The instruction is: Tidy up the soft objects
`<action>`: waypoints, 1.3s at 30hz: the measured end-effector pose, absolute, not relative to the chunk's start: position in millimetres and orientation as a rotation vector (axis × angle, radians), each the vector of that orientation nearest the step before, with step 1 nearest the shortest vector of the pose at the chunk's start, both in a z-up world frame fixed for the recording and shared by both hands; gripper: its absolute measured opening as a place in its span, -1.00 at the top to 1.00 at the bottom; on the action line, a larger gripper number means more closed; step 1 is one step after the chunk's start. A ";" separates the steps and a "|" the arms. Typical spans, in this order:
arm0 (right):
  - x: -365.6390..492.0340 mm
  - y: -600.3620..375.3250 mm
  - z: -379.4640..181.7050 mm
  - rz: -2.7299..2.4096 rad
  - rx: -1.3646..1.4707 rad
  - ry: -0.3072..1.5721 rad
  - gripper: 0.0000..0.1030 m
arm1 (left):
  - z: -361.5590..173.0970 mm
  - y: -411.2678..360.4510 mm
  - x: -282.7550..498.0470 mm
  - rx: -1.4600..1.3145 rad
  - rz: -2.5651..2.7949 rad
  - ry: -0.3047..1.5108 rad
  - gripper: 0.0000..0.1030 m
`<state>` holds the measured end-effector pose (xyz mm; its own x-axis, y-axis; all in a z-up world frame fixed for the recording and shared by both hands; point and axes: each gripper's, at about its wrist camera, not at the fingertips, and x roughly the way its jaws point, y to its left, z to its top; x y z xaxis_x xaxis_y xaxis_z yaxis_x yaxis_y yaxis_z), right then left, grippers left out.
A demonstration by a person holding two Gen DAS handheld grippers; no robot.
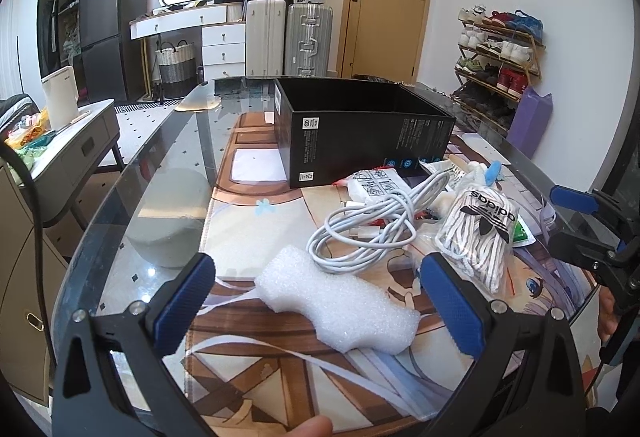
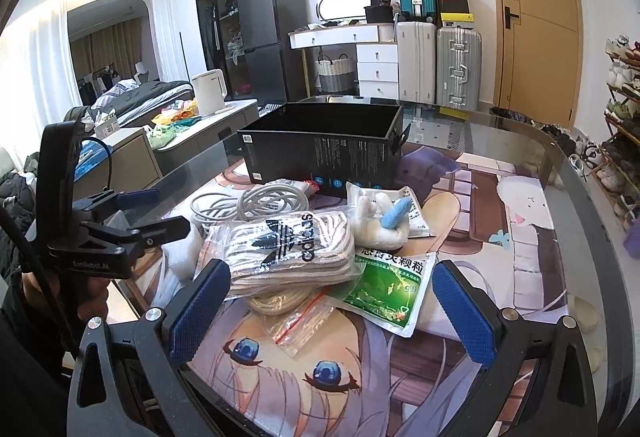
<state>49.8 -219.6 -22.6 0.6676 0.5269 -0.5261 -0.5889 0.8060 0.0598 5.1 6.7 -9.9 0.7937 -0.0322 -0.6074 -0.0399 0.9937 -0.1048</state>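
Note:
My left gripper (image 1: pixel 320 301) is open, low over the mat, its blue pads on either side of a white foam piece (image 1: pixel 336 301) without touching it. Beyond the foam lie a coiled white cable (image 1: pixel 368 229) and a clear bag of white laces (image 1: pixel 480 233). An open black box (image 1: pixel 360 129) stands behind them. My right gripper (image 2: pixel 332 311) is open too, its fingers flanking the near end of the laces bag (image 2: pixel 292 249) and a green sachet (image 2: pixel 388 289). A white plush toy (image 2: pixel 384 221) with a blue part lies behind the sachet, in front of the black box (image 2: pixel 320 149).
A printed mat (image 2: pixel 520 221) covers the glass table (image 1: pixel 160 165). A small empty zip bag (image 2: pixel 304 321) lies near the right fingers. The other gripper shows in each view: the right gripper (image 1: pixel 576 225), the left gripper (image 2: pixel 160 213). A side table with a kettle (image 2: pixel 208 93) stands to the left.

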 end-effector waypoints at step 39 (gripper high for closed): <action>57.3 -211.9 -22.8 0.637 -0.143 0.600 -0.99 | -31.9 -1.8 25.3 -0.114 -0.034 0.781 -1.00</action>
